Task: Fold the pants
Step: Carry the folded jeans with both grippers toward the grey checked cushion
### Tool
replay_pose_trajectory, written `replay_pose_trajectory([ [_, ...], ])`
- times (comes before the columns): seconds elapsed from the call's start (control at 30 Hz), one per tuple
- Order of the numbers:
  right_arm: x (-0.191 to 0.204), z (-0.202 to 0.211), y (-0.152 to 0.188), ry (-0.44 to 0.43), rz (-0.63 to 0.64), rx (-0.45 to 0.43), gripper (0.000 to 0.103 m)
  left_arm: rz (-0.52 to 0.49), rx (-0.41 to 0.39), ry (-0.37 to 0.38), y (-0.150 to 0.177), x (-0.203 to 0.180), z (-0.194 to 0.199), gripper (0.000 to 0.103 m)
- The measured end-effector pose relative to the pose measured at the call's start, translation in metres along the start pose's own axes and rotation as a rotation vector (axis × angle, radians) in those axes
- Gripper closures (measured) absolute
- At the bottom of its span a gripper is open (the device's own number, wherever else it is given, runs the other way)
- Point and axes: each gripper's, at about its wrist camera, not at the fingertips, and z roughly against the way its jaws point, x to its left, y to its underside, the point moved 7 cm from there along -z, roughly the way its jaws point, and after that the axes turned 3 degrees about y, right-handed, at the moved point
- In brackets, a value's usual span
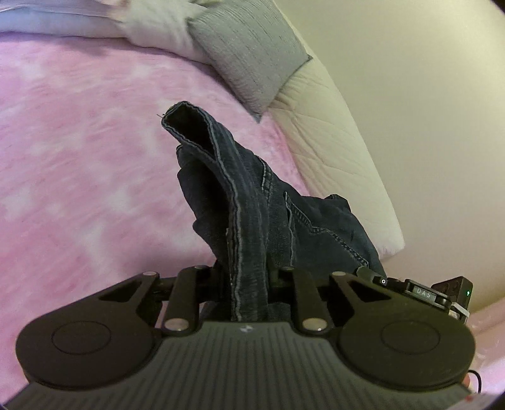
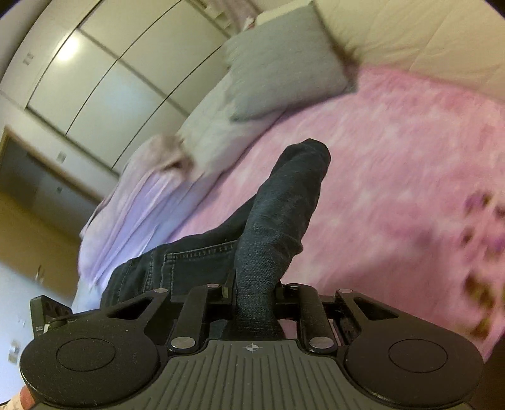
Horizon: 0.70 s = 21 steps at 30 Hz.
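Observation:
Dark blue denim pants (image 1: 252, 202) are lifted off a pink fuzzy blanket (image 1: 79, 142). My left gripper (image 1: 249, 284) is shut on a stitched hem or waistband edge that stands up between its jaws, with a seamed panel draping off to the right. In the right wrist view, my right gripper (image 2: 255, 299) is shut on a bunched roll of the pants (image 2: 277, 220), and the pocket part hangs to the left. The fingertips of both grippers are hidden by the cloth. The other gripper's body (image 1: 442, 293) shows at the right edge of the left wrist view.
A grey cushion (image 1: 249, 53) and white pillows (image 1: 157, 28) lie at the head of the bed, against a quilted cream headboard (image 1: 331, 142). Folded lilac bedding (image 2: 142, 202) lies at the bed's left side. White wardrobe doors (image 2: 104, 72) stand beyond. A patterned item (image 2: 483, 252) blurs at the right.

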Motion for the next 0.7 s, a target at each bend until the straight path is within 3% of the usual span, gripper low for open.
replay_pose_trajectory([
  [0.23,-0.104,-0.059,-0.152,-0.002,0.030,0.041,0.089,0.047,-0.021,-0.036,-0.083,-0.042,-0.161,0.087],
  [0.37,-0.154,-0.102,-0.227,-0.011,0.061,0.053,0.089,0.042,-0.045,-0.059,-0.126,-0.050,-0.233,0.087],
  [0.53,-0.195,-0.158,-0.296,-0.009,0.090,0.056,0.089,0.030,-0.070,-0.088,-0.186,-0.045,-0.312,0.087],
  [0.7,-0.225,-0.215,-0.337,-0.010,0.115,0.062,0.089,0.009,-0.077,-0.118,-0.233,-0.021,-0.374,0.087],
])
